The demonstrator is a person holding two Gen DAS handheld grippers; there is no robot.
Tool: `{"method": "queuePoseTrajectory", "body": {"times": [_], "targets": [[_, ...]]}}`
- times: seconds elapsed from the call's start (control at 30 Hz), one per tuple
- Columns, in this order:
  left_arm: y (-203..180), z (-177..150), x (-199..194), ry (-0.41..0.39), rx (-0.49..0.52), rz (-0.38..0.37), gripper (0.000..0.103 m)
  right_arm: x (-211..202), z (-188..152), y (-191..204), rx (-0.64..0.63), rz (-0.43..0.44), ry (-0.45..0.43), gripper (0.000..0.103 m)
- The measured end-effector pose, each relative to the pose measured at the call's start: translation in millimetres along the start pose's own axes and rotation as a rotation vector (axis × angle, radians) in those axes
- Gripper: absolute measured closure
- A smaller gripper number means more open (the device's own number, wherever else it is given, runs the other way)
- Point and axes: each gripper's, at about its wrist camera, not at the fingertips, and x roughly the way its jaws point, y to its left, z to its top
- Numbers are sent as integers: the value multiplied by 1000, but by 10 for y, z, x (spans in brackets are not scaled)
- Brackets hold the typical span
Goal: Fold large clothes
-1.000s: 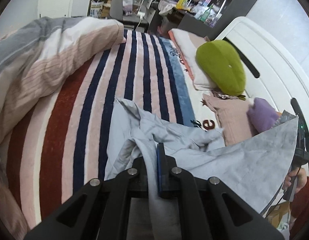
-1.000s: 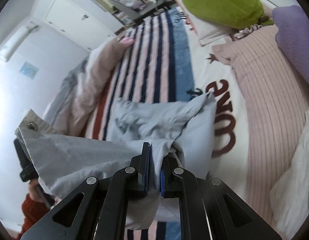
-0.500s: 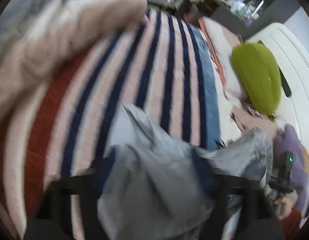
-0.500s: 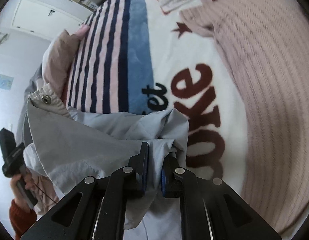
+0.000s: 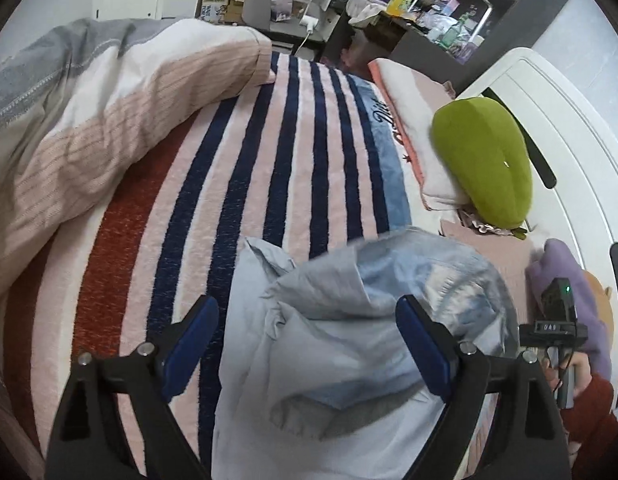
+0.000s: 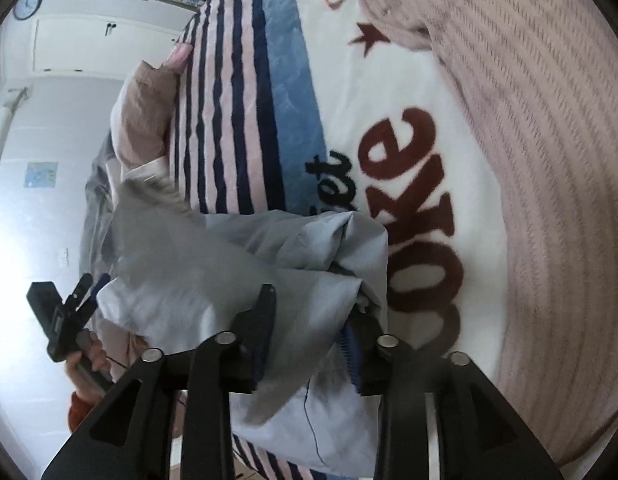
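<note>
Left wrist view: the left claw (image 5: 307,334) gapes wide above the crumpled grey garment (image 5: 349,320), which lies on the striped blanket (image 5: 237,184) near a green pillow (image 5: 485,168). Right wrist view: the right claw (image 6: 309,322) is parted, garment (image 6: 229,280) bunched loosely between its fingers (image 6: 265,312) on the blanket (image 6: 237,92)

Soft daylight, white glare at right wrist view's left edge, fisheye-bent dark corners, slight motion blur
</note>
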Motion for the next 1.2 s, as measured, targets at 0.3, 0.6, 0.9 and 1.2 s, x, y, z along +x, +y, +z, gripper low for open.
{"method": "queuePoseTrajectory", "body": {"times": [0.3,0.6,0.9,1.2], "targets": [[-121,-158,-298,33,89,-127,15,-520,-140,383,-135,-67,-165,31],[9,-722,80,164,64,-68,15,-264,-617,547,-258,-109,-102,31],[237,-1192,504,221,-8,-22,16,-43,-1183,-22,-179,-140,-42,31],[285,-1432,645,289,-49,-10,51,326,-1670,-150,-227,-102,31,44]]}}
